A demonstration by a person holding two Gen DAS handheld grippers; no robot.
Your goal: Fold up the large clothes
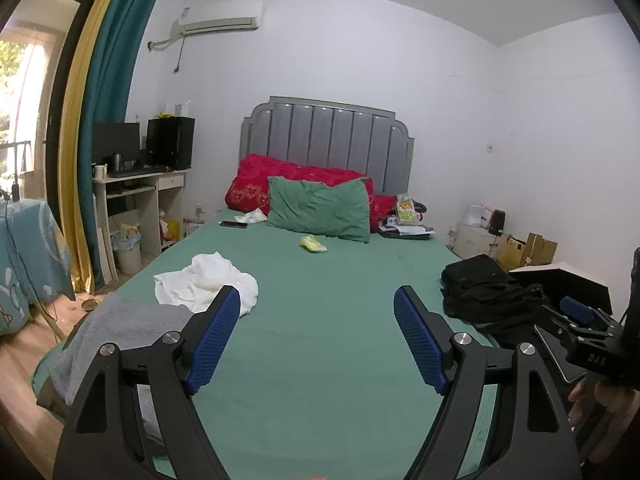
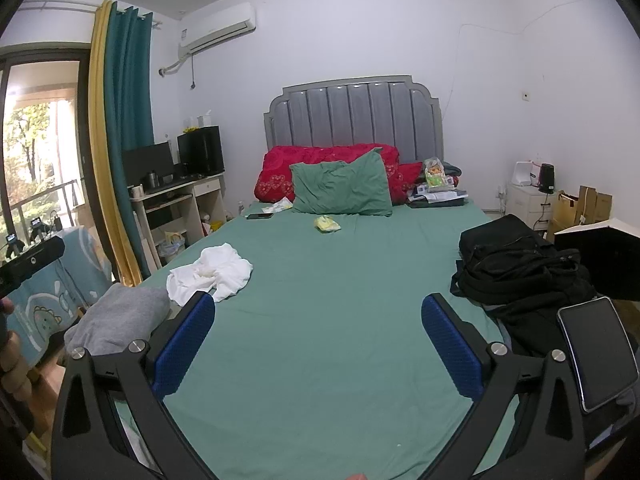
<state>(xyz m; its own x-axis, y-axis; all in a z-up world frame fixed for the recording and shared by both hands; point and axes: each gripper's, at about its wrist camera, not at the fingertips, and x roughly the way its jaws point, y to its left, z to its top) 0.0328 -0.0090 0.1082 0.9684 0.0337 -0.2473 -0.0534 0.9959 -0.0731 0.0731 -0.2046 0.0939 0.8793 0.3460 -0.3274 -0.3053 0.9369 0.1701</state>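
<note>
A crumpled white garment [image 1: 206,280] [image 2: 214,274] lies on the left side of the green bed sheet [image 1: 328,320] [image 2: 332,300]. A grey garment [image 1: 116,332] [image 2: 120,318] sits bunched at the bed's near left corner. My left gripper [image 1: 318,300] hovers over the foot of the bed, open, nothing between its blue pads [image 1: 214,344]. My right gripper [image 2: 318,308] is also open and empty above the sheet, its blue pads [image 2: 452,348] wide apart. In the left wrist view the right gripper [image 1: 576,312] shows at the far right edge.
A green pillow [image 2: 340,188] and red quilt [image 2: 280,172] lie at the headboard. A black backpack [image 2: 516,268] and a tablet [image 2: 596,352] rest on the bed's right side. A phone [image 2: 260,216] and small yellow packet [image 2: 327,224] lie mid-bed. A desk [image 2: 180,200] stands left.
</note>
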